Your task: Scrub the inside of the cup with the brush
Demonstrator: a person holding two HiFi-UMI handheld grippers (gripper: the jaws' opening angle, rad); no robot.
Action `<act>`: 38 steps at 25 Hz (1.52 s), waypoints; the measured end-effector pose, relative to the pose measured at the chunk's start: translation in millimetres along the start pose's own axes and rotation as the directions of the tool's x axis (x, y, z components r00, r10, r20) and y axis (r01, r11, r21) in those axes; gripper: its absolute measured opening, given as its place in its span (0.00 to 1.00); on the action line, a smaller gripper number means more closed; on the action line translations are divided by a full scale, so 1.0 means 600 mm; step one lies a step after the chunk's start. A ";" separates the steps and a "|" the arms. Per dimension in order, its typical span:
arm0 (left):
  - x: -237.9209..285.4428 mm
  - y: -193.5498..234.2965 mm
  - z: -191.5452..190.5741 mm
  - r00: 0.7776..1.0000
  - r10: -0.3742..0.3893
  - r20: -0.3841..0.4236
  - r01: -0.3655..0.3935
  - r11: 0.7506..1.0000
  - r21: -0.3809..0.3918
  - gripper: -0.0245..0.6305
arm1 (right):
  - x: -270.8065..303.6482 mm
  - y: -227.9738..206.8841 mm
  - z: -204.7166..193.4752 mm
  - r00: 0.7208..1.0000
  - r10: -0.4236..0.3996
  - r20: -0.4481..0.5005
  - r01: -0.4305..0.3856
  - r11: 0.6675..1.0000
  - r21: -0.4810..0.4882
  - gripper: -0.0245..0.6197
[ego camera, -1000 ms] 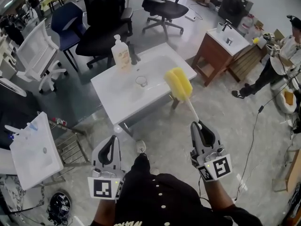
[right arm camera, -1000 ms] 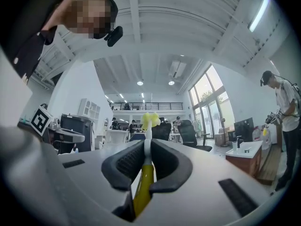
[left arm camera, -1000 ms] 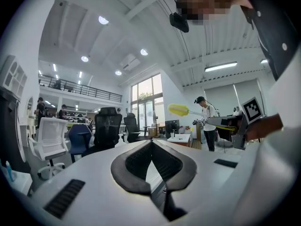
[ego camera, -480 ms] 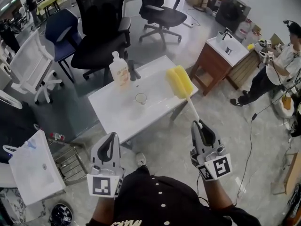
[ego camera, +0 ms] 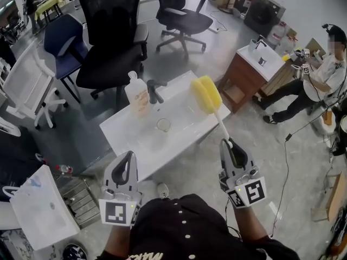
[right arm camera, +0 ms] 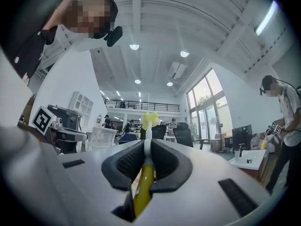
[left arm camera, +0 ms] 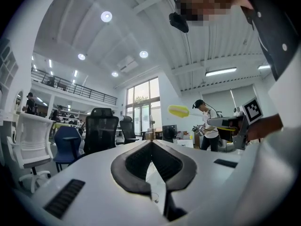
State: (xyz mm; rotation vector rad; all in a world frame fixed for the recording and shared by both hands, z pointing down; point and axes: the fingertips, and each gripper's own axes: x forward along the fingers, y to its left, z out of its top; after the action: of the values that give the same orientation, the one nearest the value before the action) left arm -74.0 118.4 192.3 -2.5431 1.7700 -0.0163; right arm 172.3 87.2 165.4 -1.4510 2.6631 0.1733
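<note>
Both seemingly short of basin [ego camera: 187, 130] edge: left gripper [ego camera: 129, 156] fingers [left arm camera: 132, 166] closed empty, right gripper [ego camera: 228, 145] clamps brush [ego camera: 206, 95].

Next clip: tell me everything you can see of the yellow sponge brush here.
The yellow sponge-headed brush has a long, soft-looking foam head, a thin white stem and a yellow handle. The right gripper is shut on that handle; nothing else touches the brush. It is held in the air, pointing away from the person, its head seen against the white sink top's right end.
</note>
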 end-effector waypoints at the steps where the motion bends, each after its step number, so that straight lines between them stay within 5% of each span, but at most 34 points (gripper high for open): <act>1: 0.006 0.005 -0.003 1.000 -0.007 -0.005 0.008 1.000 0.002 0.07 | 0.005 0.001 -0.002 1.000 -0.004 -0.002 0.004 1.000 0.000 0.11; 16: 0.144 0.029 -0.055 0.996 -0.010 -0.087 0.005 0.998 -0.054 0.07 | 0.104 -0.080 -0.070 0.997 0.031 -0.065 -0.031 1.000 0.005 0.11; 28: 0.291 0.025 -0.103 0.985 0.055 -0.163 -0.060 0.998 -0.026 0.08 | 0.253 -0.193 -0.122 0.955 0.276 -0.109 -0.279 0.960 -0.017 0.11; 33: 0.308 0.027 -0.168 0.952 0.116 -0.283 -0.123 0.992 -0.009 0.08 | 0.306 -0.226 -0.158 0.870 0.462 -0.173 -0.479 0.874 -0.078 0.11; 36: 0.322 0.029 -0.215 0.927 0.156 -0.340 -0.160 0.987 0.016 0.08 | 0.327 -0.232 -0.190 0.774 0.586 -0.242 -0.625 0.767 -0.143 0.11; 38: 0.332 0.026 -0.246 0.917 0.166 -0.362 -0.150 0.986 0.071 0.08 | 0.333 -0.226 -0.225 0.683 0.658 -0.318 -0.725 0.663 -0.186 0.11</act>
State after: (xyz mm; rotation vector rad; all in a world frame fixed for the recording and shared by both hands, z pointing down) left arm -24.5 -78.4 336.2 -2.4824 2.0668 -0.5546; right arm 173.8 -171.9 262.7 -0.3861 3.3702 0.5181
